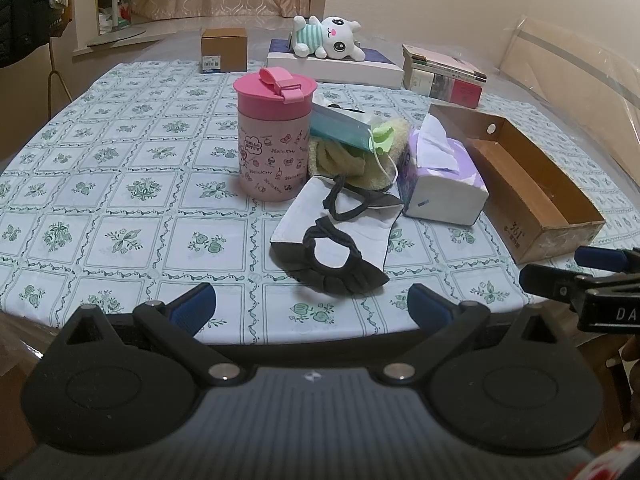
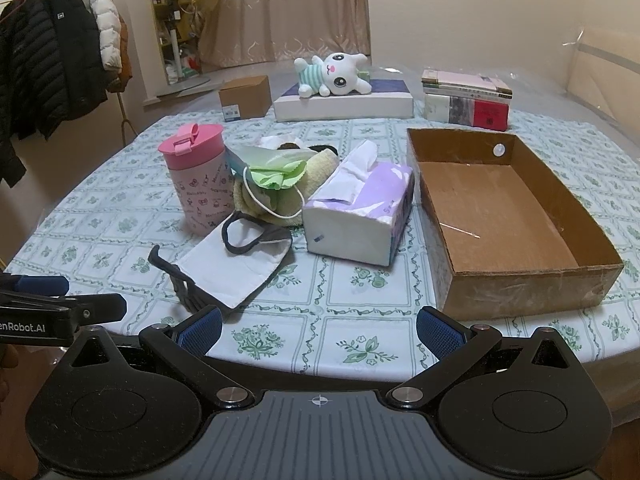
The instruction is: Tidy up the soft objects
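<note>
Both grippers wait at the near edge of the table, jaws apart and empty: left gripper (image 1: 312,308), right gripper (image 2: 319,330). The soft items sit mid-table: a black-and-white face mask (image 2: 236,264) nearest, a yellow-green cloth pile (image 2: 280,184) behind it w/ a blue mask (image 1: 340,130) on top, and a tissue pack (image 2: 360,208) to their right. The open cardboard box (image 2: 516,280), far right, is probably the destination. Best first pick, in my view: the near mask; pinch the fabric body, not the ear loop, which may be snagged under the pile. Keep clear of the pink tumbler (image 2: 198,184) at left.
</note>
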A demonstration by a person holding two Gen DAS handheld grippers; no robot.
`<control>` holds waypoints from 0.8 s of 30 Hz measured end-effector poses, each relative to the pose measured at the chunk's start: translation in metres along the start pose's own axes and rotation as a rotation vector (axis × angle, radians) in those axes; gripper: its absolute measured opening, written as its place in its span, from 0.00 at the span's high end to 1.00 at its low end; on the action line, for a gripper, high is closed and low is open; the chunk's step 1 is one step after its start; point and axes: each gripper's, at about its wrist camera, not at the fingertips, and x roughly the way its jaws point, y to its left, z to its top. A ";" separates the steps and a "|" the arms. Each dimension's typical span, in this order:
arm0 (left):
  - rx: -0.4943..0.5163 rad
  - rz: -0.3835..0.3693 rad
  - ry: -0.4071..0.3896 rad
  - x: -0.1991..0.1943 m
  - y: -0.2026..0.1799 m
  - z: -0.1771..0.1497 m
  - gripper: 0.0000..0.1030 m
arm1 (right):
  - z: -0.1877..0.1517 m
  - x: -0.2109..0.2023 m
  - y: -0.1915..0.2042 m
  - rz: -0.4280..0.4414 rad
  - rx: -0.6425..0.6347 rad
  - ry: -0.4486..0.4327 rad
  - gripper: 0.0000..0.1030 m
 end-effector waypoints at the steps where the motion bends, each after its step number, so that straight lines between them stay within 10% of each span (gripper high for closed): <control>1: 0.001 0.000 0.000 0.000 0.000 0.000 0.02 | 0.000 0.000 0.000 0.000 0.000 0.000 0.00; 24: -0.002 -0.003 0.002 0.001 0.000 0.000 0.02 | -0.001 0.002 0.001 0.000 0.001 0.002 0.00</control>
